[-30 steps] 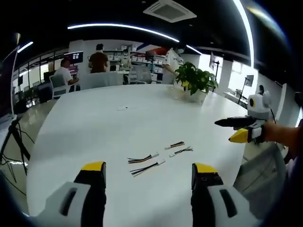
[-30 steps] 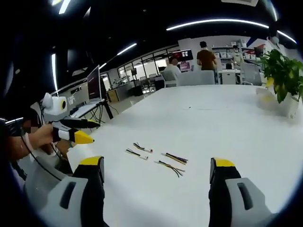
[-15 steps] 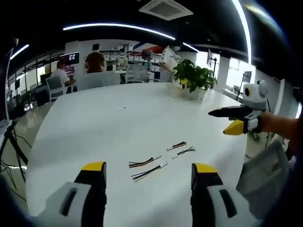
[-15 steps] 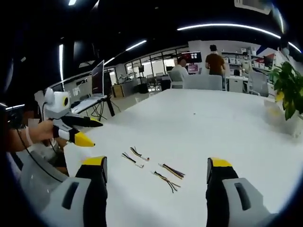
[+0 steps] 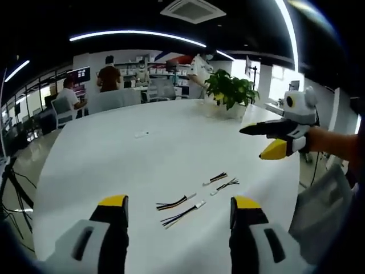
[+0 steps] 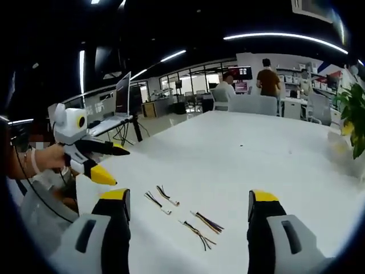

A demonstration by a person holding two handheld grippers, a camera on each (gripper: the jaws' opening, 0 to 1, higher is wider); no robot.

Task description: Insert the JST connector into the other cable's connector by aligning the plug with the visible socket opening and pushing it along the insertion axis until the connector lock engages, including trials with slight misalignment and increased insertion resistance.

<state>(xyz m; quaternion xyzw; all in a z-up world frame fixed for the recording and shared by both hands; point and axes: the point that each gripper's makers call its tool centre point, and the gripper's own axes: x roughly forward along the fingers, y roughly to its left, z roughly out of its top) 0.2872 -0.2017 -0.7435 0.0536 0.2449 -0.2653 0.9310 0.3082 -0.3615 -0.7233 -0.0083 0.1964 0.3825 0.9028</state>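
Note:
Four short JST cable pieces lie loose on the white table (image 5: 114, 154). In the left gripper view one pair (image 5: 178, 208) lies between my jaws and a smaller pair (image 5: 219, 182) sits further right. The right gripper view has two pieces (image 6: 159, 198) on the left and two striped ones (image 6: 204, 226) nearer. My left gripper (image 5: 179, 201) is open and empty, well short of the cables. My right gripper (image 6: 188, 196) is open and empty too. Each gripper appears in the other's view, held in a hand above the table edge: the right gripper (image 5: 252, 142) and the left gripper (image 6: 120, 166).
A potted plant (image 5: 231, 91) stands at the table's far side, also at the right rim (image 6: 355, 111). A small white item (image 5: 141, 135) lies mid-table. People (image 5: 108, 77) sit and stand at desks behind. A monitor (image 6: 122, 94) stands off the table's left end.
Both views have shifted with the hands, and the cables now sit slightly lower in each. The cables lie as before. Both grippers stay open and empty.

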